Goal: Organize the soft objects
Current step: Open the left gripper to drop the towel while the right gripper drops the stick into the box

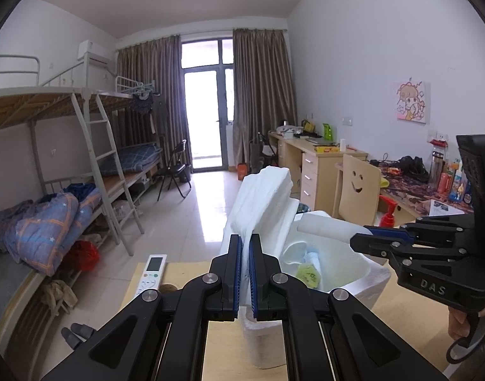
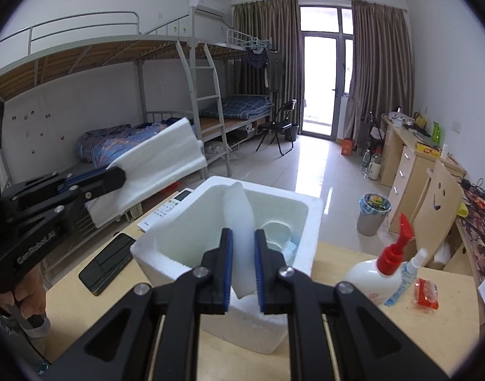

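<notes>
My left gripper [image 1: 245,273] is shut on a stack of white foam sheets [image 1: 261,200] and holds it up at the left of a white foam box [image 1: 366,273]. It shows in the right wrist view [image 2: 113,176] with the sheets [image 2: 156,165] raised above the box's left side. My right gripper [image 2: 244,270] is shut on a white foam roll [image 2: 240,222] that stands tilted over the box [image 2: 166,241]. It shows in the left wrist view [image 1: 358,241] with the roll [image 1: 331,228] above the box. Cups and small items lie inside the box.
On the wooden table [image 2: 369,333] lie a black phone [image 2: 107,263], a white remote [image 2: 166,209], a red-pump bottle [image 2: 382,270], a small spray bottle [image 2: 407,276] and a red packet [image 2: 426,292]. Bunk beds stand left, desks and a chair right.
</notes>
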`<act>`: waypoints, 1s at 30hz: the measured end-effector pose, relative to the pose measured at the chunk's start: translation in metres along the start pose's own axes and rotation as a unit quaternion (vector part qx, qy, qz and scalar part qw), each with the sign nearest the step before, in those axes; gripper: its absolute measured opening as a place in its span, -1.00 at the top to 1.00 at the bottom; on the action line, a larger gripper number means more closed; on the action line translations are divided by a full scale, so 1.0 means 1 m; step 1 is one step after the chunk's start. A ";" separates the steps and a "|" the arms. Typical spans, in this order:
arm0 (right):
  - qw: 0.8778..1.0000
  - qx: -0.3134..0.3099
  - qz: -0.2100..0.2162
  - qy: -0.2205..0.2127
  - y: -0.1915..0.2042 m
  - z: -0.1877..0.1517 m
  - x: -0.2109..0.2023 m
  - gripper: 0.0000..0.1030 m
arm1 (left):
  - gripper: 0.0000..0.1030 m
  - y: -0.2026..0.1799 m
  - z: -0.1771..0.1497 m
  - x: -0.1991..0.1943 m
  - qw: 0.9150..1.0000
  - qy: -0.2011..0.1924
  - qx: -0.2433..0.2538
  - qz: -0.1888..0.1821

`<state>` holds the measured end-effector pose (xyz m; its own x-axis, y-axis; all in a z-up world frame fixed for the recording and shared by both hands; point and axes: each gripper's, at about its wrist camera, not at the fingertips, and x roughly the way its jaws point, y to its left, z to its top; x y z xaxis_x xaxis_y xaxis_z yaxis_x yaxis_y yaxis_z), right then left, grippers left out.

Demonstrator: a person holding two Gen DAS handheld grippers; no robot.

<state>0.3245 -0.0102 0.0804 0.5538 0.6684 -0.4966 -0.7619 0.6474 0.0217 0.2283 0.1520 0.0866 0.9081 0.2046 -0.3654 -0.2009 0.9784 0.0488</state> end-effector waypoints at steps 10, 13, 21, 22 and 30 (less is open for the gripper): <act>1.000 0.014 0.013 0.016 -0.006 0.003 0.025 0.69 | 0.90 0.005 -0.002 0.001 1.000 0.005 -0.005 0.012; 0.999 0.020 0.014 0.020 -0.009 0.004 0.029 0.69 | 0.90 0.006 -0.003 0.001 1.000 0.006 -0.007 0.014; 0.999 0.034 0.012 0.029 -0.012 0.007 0.035 0.18 | 0.90 0.005 -0.004 0.002 1.000 0.010 -0.007 0.018; 0.999 0.035 0.015 0.030 -0.012 0.007 0.035 -0.22 | 0.90 0.004 -0.004 0.002 1.000 0.010 -0.006 0.017; 0.999 0.049 0.003 0.002 -0.019 0.008 0.006 -0.71 | 0.90 0.001 -0.001 0.006 1.000 0.010 -0.004 0.015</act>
<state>0.3448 -0.0159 0.0837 0.5481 0.6709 -0.4995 -0.7287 0.6762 0.1087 0.2329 0.1541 0.0834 0.8936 0.2337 -0.3831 -0.2317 0.9714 0.0521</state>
